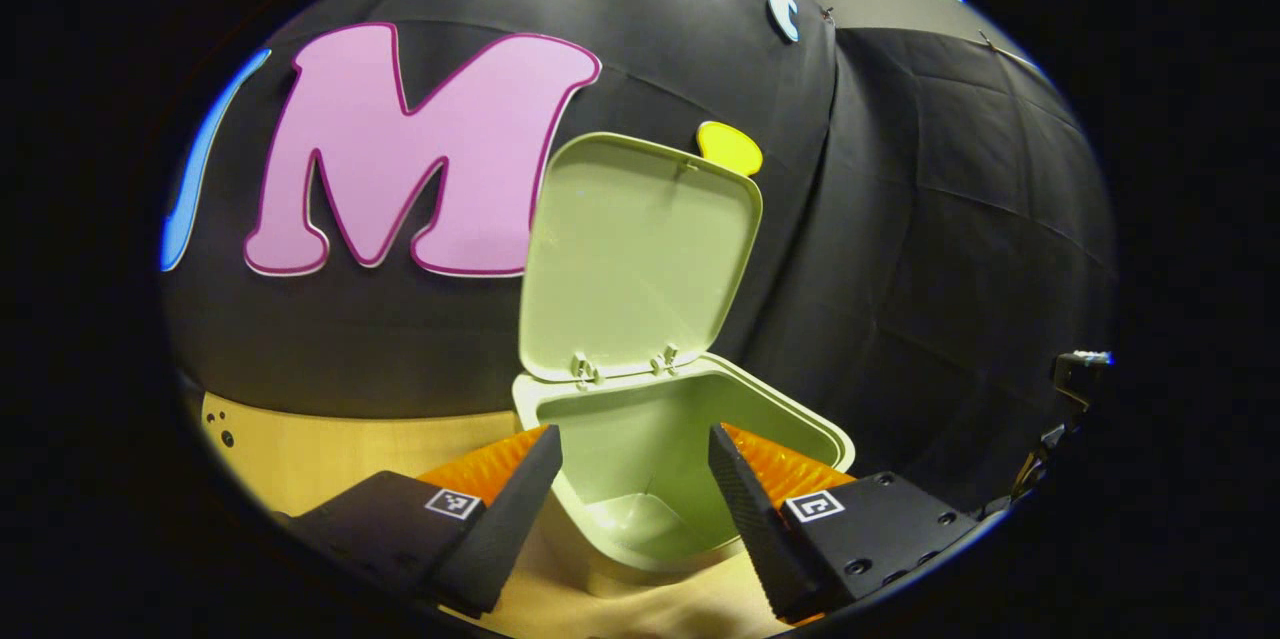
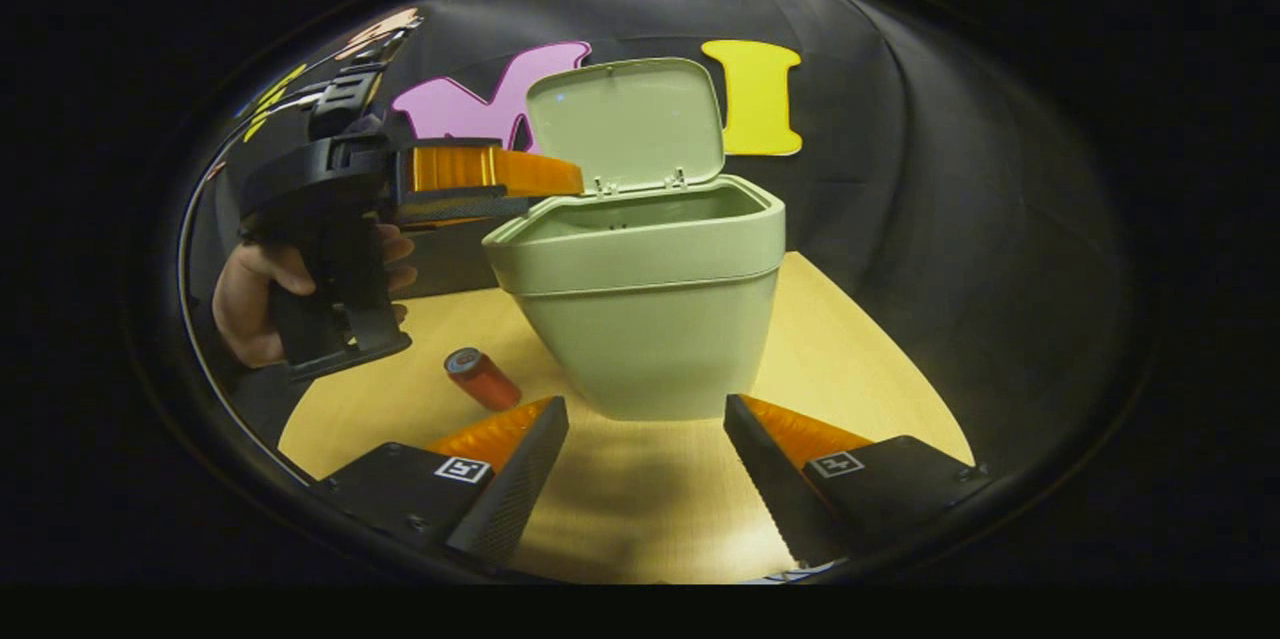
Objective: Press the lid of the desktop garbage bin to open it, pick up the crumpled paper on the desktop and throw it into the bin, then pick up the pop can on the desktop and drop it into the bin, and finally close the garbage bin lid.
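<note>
The pale green bin (image 2: 650,319) stands on the wooden table (image 2: 860,369), its lid (image 2: 625,124) swung upright at the back. My left gripper (image 1: 634,434) is open above the bin's mouth, looking down past the rim (image 1: 795,411) to the bin floor, with nothing between its fingers. In the right gripper view, the left gripper (image 2: 555,187) reaches over the bin's left rim, held by a hand (image 2: 250,299). A red pop can (image 2: 482,377) lies on its side left of the bin's base. My right gripper (image 2: 645,404) is open, low in front of the bin.
The black cloth wall closes in right behind the bin. The table (image 1: 300,449) stretches to the left of the bin, and more tabletop runs to the bin's right in the right gripper view.
</note>
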### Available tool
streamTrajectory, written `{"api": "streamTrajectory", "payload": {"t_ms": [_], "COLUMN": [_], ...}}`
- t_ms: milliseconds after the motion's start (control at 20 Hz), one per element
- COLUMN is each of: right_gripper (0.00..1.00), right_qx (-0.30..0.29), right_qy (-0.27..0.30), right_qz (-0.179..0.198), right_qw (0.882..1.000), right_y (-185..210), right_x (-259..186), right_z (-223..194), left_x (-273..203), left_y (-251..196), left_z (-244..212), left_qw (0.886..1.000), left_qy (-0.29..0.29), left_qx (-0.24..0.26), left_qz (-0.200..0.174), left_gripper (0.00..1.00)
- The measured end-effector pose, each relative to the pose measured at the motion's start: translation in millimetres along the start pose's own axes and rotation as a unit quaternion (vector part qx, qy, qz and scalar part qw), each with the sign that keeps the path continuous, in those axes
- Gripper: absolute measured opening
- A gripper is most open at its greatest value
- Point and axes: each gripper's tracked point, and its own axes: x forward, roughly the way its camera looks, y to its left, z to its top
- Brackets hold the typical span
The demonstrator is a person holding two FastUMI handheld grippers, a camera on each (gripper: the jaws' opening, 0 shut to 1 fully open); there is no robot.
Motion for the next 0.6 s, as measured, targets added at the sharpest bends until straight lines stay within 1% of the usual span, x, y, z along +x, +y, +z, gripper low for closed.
{"api": "streamTrajectory", "payload": {"t_ms": [150, 400, 600], "right_gripper": [0.99, 0.99, 0.99], "right_qx": [-0.002, -0.014, -0.038], "right_qy": [0.01, 0.026, 0.033], "right_qz": [0.004, 0.02, 0.036], "right_qw": [1.0, 0.999, 0.998], "right_y": [7.2, 26.3, 42.8], "right_x": [0.7, 2.2, 10.3], "right_z": [-7.9, -19.6, -25.9], "left_x": [-18.0, -71.6, -130.2], "left_y": [18.5, 82.1, 138.4], "left_z": [8.8, 8.1, -9.6], "left_qw": [0.999, 0.993, 0.985], "left_qy": [-0.02, -0.043, -0.036], "left_qx": [-0.017, -0.023, -0.009], "left_qz": [0.019, 0.103, 0.166], "left_gripper": [0.96, 0.96, 0.96]}}
